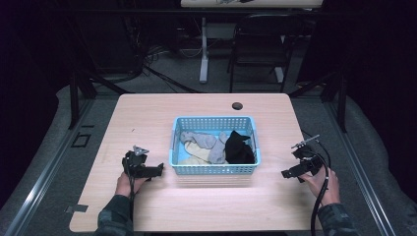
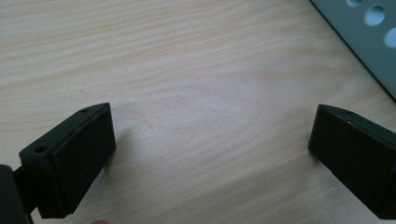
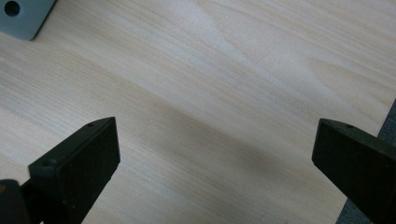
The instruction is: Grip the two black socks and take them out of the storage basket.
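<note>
Socks, grey, cream and black (image 1: pixel 239 147), fill the blue perforated plastic basket (image 1: pixel 215 169) mid-table. We hold the left gripper (image 1: pixel 158 170) and right gripper (image 1: pixel 286 173) beside it, jaws apart, empty.

We count one basket (image 1: pixel 215 168), two grippers (image 1: pixel 142 166) (image 1: pixel 301 166), one table (image 1: pixel 206 206), one chair (image 1: pixel 259 37), and several socks: two grey (image 1: pixel 202 140), one black (image 1: pixel 239 147), one cream (image 1: pixel 196 152).

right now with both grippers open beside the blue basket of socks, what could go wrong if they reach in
1. The light blue perforated plastic basket sits unanchored on the pale wooden table; the left gripper, close to its wall, could shove it.
2. The grey sock, cream sock and black sock overlap, so the right gripper might lift several together.
</note>
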Demonstrator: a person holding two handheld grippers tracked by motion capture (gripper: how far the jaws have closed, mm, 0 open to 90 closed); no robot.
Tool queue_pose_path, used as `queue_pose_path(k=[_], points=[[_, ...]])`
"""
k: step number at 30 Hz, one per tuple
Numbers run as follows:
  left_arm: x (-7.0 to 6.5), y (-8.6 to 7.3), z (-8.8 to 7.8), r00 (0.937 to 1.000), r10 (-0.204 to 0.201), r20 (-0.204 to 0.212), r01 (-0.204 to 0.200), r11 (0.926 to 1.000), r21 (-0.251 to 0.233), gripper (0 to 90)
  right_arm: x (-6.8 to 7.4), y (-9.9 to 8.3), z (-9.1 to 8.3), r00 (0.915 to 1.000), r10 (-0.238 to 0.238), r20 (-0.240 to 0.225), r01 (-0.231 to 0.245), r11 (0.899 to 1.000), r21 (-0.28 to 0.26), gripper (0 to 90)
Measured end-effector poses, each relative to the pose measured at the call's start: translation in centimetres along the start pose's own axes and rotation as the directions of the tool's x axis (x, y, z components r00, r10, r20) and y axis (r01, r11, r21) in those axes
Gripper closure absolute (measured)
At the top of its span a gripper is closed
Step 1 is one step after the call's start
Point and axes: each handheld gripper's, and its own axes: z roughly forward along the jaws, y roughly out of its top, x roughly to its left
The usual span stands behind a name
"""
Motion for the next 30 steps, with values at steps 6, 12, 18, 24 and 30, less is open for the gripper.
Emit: queue_pose_path(k=[6, 12, 18, 24, 30], points=[[0.0, 0.0, 0.0, 1.0, 0.0, 0.0, 0.0, 1.0, 0.0, 0.7, 0.0, 0.0, -0.1, 1.0, -0.002, 0.004, 0.002, 1.0, 0.001, 0.5], [0.0, 0.0, 0.0, 1.0, 0.0, 0.0, 0.0, 1.0, 0.0, 0.7, 0.0, 0.1, -0.2, 1.0, -0.009, 0.002, 0.009, 1.0, 0.007, 0.6], [0.0, 0.0, 0.0, 1.0, 0.0, 0.0, 0.0, 1.0, 0.0, 0.7, 0.1, 0.2, -0.7, 1.0, 0.002, -0.006, -0.002, 1.0, -0.014, 0.6], [0.0, 0.0, 0.0, 1.0, 0.0, 0.0, 0.0, 1.0, 0.0, 0.7, -0.2, 0.5, -1.3, 0.999, 0.019, -0.042, -0.02, 0.999, -0.037, 1.0], [0.0, 0.0, 0.0, 1.0, 0.0, -0.001, 0.0, 1.0, 0.0, 0.7, 0.7, 1.5, -3.3, 0.9974, -0.017, -0.07, 0.01, 0.996, -0.094, 1.2]])
